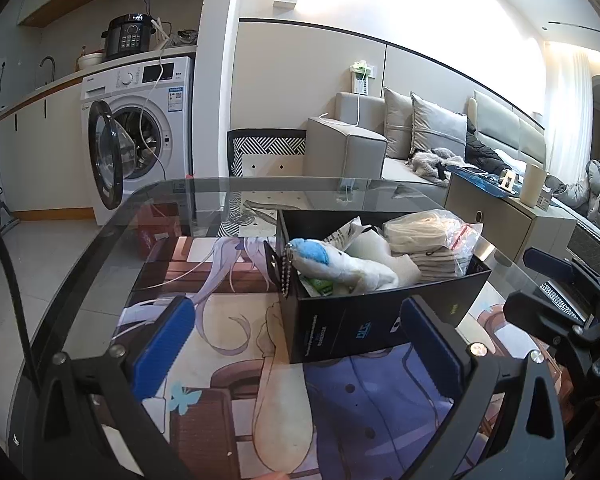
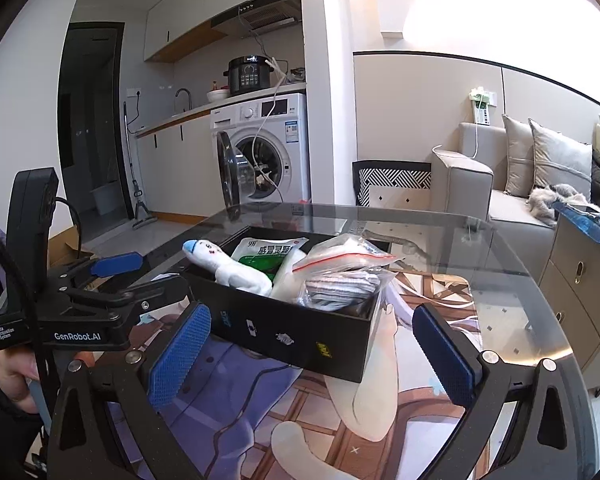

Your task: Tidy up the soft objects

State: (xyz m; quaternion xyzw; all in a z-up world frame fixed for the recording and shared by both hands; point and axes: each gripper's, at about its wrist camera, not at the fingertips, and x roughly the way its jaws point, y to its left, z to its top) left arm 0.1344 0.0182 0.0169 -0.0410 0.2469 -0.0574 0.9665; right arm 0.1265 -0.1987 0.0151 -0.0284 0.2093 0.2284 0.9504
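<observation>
While both sets of jaws stand wide and hold nothing, the soft things sit ahead of them in one black rectangular cardboard box [image 2: 296, 332] on the glass-topped counter [image 1: 100, 248], which carries a printed cartoon mat [image 1: 228, 344]. The left gripper [image 1: 296, 344] faces a near corner of the box, which lies ahead and between its blue pads, nearer the right-hand one. The right gripper [image 2: 312, 356] faces a long side wall, with the box ahead and between its pads, and no pad touching in either view.

Counted in the box: one white plush shark with a blue back [image 1: 340, 266], its ball chain [image 1: 287, 268] draped over the near wall; one clear zip bag with a red seal [image 2: 344, 264] holding folded pale cloth; one bundle of grey-striped fabric [image 2: 340, 286], probably socks; one green-and-white printed sachet [image 2: 270, 256]. Other white fabric lies beside the shark, but I cannot separate it into pieces.

The risks, as I judge them: the heap stands above the rim, so a nudge to the light box could tip the bag out. The hanging chain could snag a pad reaching in. The slick plastic bag may slip from a shallow pinch. With the two grippers close together, one could knock the other.
</observation>
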